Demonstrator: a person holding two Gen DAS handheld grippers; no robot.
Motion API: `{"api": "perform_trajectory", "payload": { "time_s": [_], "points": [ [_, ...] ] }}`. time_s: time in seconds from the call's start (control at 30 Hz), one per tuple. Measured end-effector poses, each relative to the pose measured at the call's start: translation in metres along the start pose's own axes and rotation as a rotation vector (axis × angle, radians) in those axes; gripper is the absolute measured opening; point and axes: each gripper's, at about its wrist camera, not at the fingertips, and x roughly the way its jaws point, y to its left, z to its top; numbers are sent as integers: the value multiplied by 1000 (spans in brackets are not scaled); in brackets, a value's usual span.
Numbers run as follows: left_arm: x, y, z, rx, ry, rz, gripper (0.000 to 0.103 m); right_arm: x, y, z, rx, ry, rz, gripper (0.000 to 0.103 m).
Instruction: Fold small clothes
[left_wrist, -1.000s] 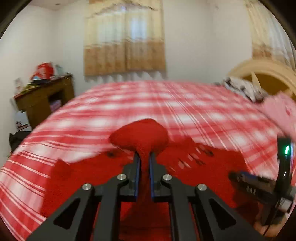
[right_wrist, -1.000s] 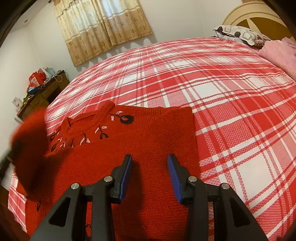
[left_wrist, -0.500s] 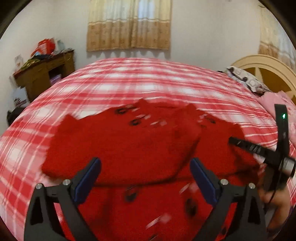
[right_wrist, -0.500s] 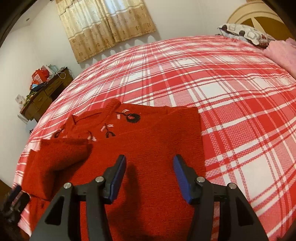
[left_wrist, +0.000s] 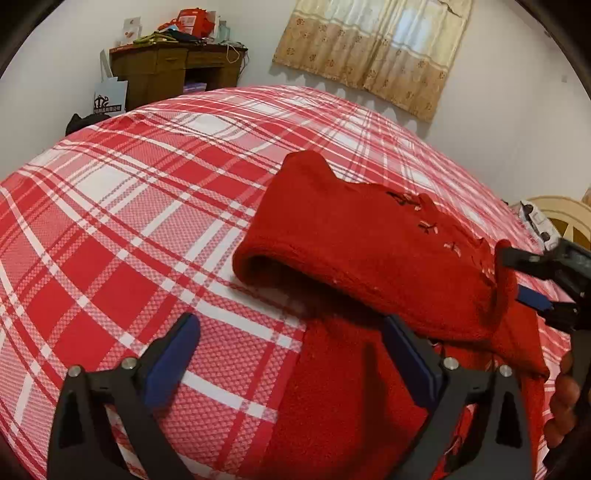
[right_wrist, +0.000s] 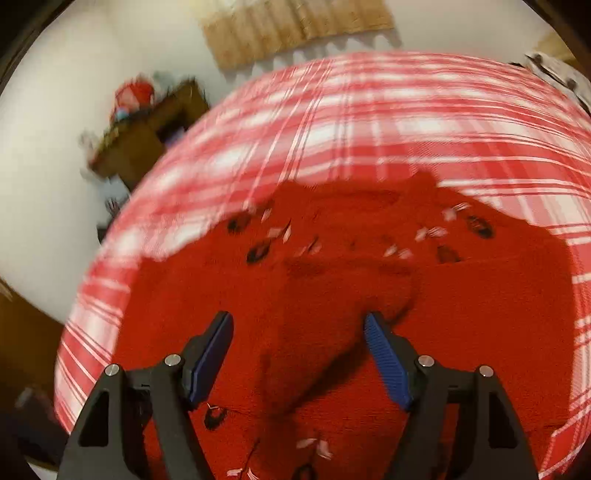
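The red sweater lies on the plaid bedspread, its near edge running under the left gripper — one blue pad over bare sheet, the other over the knit, jaws wide and holding nothing. The right gripper hovers over the sweater's middle, jaws spread too, gripping nothing. Half a second ago the left gripper faced the sweater squarely; now it looks from the side, and the right view has blurred. A sleeve is folded across the body, its cuff gaping; small dark-and-white embroidery dots the chest.
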Motion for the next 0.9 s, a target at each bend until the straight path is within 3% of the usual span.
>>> {"api": "perform_trajectory", "payload": {
  "time_s": [0.1,0.27,0.37,0.53,0.63,0.7,0.73,0.77,0.8,0.9],
  "points": [
    [1,-4,-2,15,4,5,103,0,-13,-6,13,-45,-35,74],
    [-3,9,0,-18,-9,-37,103,-20,-83,-24,185,-107,48,72],
    [-4,11,0,-31,-15,-51,103,-33,-109,-35,249,-144,150,69],
    [-3,10,0,-26,-14,-44,103,-28,-118,-26,295,-124,276,70],
    [-3,10,0,-27,-15,-45,103,-21,-108,-20,258,-104,266,69],
    [-3,10,0,-27,-15,-43,103,-17,-89,-18,147,-83,197,47],
    [-3,10,0,-25,-15,-43,103,-15,-81,-21,97,-65,168,24],
    [-3,10,0,-24,-14,-42,103,-12,-71,-21,43,-51,118,10],
    [-3,9,0,-23,-14,-39,103,-15,-60,-22,-15,-62,61,9],
    [-1,10,2,-27,-10,-36,103,-37,-41,-14,-91,-133,57,7]
  ]
}}
